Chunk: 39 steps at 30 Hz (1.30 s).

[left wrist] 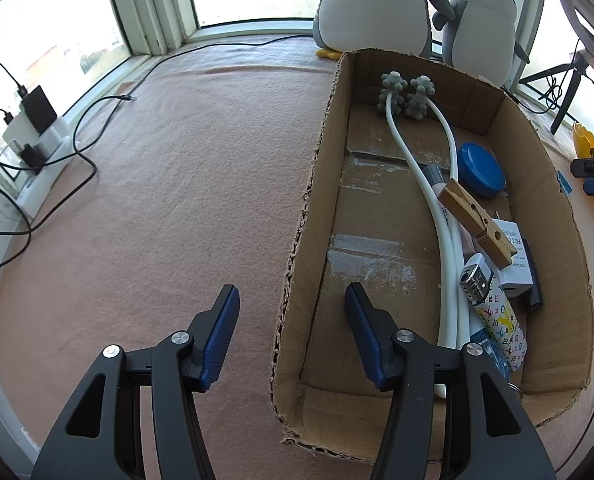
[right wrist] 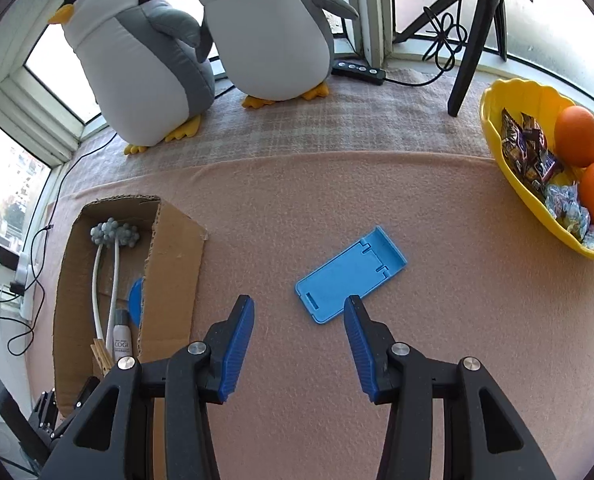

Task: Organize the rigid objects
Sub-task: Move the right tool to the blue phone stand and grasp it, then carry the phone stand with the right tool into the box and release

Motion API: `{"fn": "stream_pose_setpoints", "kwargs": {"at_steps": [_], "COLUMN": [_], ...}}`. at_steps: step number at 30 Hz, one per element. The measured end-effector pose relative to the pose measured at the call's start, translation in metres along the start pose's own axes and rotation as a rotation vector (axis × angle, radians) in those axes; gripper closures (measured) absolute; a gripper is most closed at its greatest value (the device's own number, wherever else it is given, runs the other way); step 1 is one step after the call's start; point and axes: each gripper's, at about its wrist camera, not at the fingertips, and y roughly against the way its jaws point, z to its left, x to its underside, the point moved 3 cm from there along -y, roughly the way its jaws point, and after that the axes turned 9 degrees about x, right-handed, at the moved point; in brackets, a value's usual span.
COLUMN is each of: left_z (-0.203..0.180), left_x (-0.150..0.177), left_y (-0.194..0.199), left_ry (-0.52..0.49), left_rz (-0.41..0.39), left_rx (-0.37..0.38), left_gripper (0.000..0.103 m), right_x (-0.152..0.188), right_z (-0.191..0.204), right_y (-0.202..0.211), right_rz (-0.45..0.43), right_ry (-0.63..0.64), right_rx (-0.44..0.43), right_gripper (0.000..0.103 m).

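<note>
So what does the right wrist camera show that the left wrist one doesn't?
Only the right wrist view shows the blue stand lying flat on the blanket, ahead of the right gripper, and the whole yellow bowl with its oranges. Only the left wrist view shows the lighter, the charger and the left gripper. Both show the box, the massager and the penguins.

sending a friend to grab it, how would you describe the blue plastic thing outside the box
Start at the cardboard box on the pink blanket; between it and the yellow bowl lies the light blue stand. It is flat, rectangular, slotted, and lies alone on the blanket.
</note>
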Motion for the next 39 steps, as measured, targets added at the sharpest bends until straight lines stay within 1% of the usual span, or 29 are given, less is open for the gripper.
{"fn": "stream_pose_setpoints", "kwargs": {"at_steps": [9,13,15,16,17,19,21,24,25,31,33,36,38,39], "left_z": [0.001,0.001,0.001,0.001,0.001,0.001,0.001,0.001,0.001,0.002,0.003,0.003,0.003,0.002], "left_x": [0.000,0.000,0.000,0.000,0.000,0.000,0.000,0.001,0.000,0.000,0.000,0.000,0.000,0.000], "left_y": [-0.001,-0.001,-0.001,-0.001,-0.001,-0.001,-0.001,-0.001,-0.001,-0.001,-0.002,-0.002,-0.002,-0.002], "left_ry": [0.001,0.001,0.000,0.001,0.002,0.003,0.004,0.005,0.006,0.011,0.011,0.011,0.011,0.012], "left_rz": [-0.003,-0.005,-0.005,-0.005,-0.005,-0.006,-0.006,-0.007,-0.007,-0.008,-0.009,-0.009,-0.009,-0.009], "left_rx": [0.004,0.007,0.006,0.006,0.007,0.008,0.009,0.013,0.014,0.019,0.020,0.020,0.020,0.020], "left_gripper": [0.048,0.048,0.048,0.048,0.048,0.048,0.048,0.048,0.048,0.048,0.048,0.048,0.048,0.048], "right_x": [-0.008,-0.012,-0.015,-0.017,-0.019,-0.021,-0.025,-0.031,-0.032,-0.036,-0.036,-0.036,-0.035,-0.034], "right_z": [-0.026,-0.030,-0.030,-0.030,-0.029,-0.027,-0.024,-0.014,-0.010,0.013,0.017,0.019,0.019,0.019], "right_y": [-0.035,-0.044,-0.047,-0.048,-0.050,-0.055,-0.057,-0.061,-0.062,-0.068,-0.069,-0.068,-0.067,-0.067], "right_rz": [0.113,0.144,0.151,0.152,0.156,0.174,0.175,0.179,0.179,0.169,0.149,0.133,0.130,0.129], "right_ry": [-0.201,-0.255,-0.264,-0.269,-0.269,-0.262,-0.251,-0.201,-0.182,-0.024,0.022,0.062,0.074,0.080], "right_rx": [-0.012,-0.022,-0.005,0.000,0.005,0.026,0.053,0.105,0.122,0.216,0.225,0.216,0.208,0.202], "right_gripper": [0.060,0.060,0.060,0.060,0.057,0.055,0.055,0.055,0.053,0.053,0.055,0.057,0.065,0.066]}}
